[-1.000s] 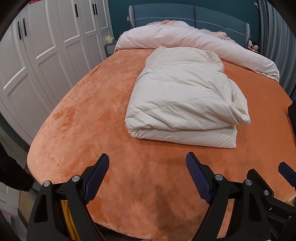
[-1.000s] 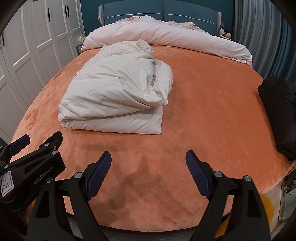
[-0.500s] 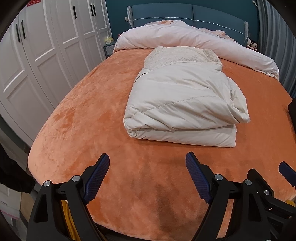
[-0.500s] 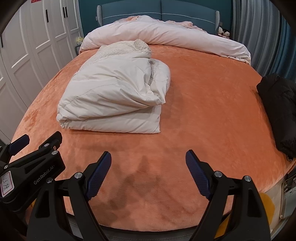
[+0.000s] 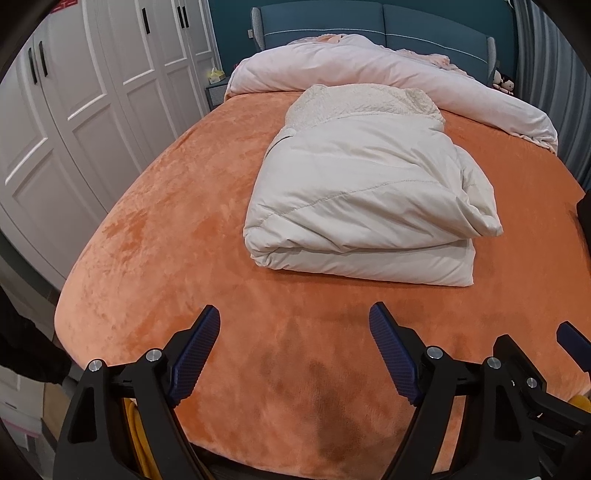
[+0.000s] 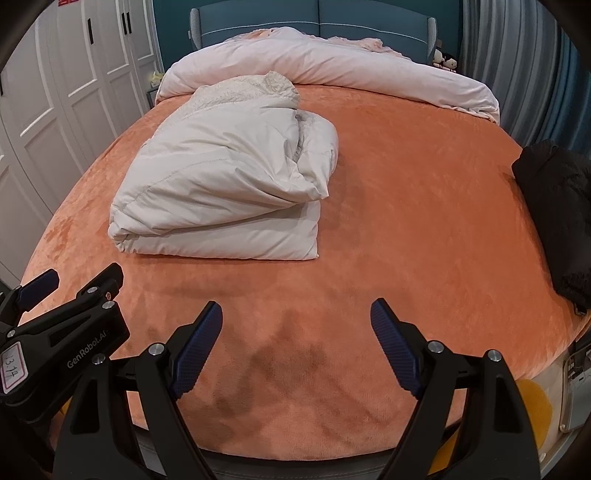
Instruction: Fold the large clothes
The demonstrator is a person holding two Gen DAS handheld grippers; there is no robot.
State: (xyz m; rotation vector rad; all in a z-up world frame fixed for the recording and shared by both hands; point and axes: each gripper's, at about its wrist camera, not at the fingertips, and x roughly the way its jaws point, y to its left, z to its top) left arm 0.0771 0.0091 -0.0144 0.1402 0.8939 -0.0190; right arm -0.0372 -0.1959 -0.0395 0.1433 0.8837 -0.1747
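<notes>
A cream padded coat (image 5: 369, 199) lies folded into a thick rectangle on the orange bed cover (image 5: 177, 229), its fleecy collar end toward the headboard. It also shows in the right wrist view (image 6: 225, 188), left of centre. My left gripper (image 5: 295, 328) is open and empty above the foot of the bed, well short of the coat. My right gripper (image 6: 295, 325) is open and empty too, beside the left one, which shows at that view's lower left (image 6: 55, 314).
A black garment (image 6: 554, 214) lies at the bed's right edge. A rolled pink duvet (image 5: 388, 74) lies along the blue headboard (image 5: 369, 22). White wardrobe doors (image 5: 74, 110) line the left wall. Grey curtains (image 6: 517, 66) hang on the right.
Both grippers have drawn back slightly from the bed, so the folded coat sits a little higher in both views. The coat itself has not moved. Both grippers stay open.
</notes>
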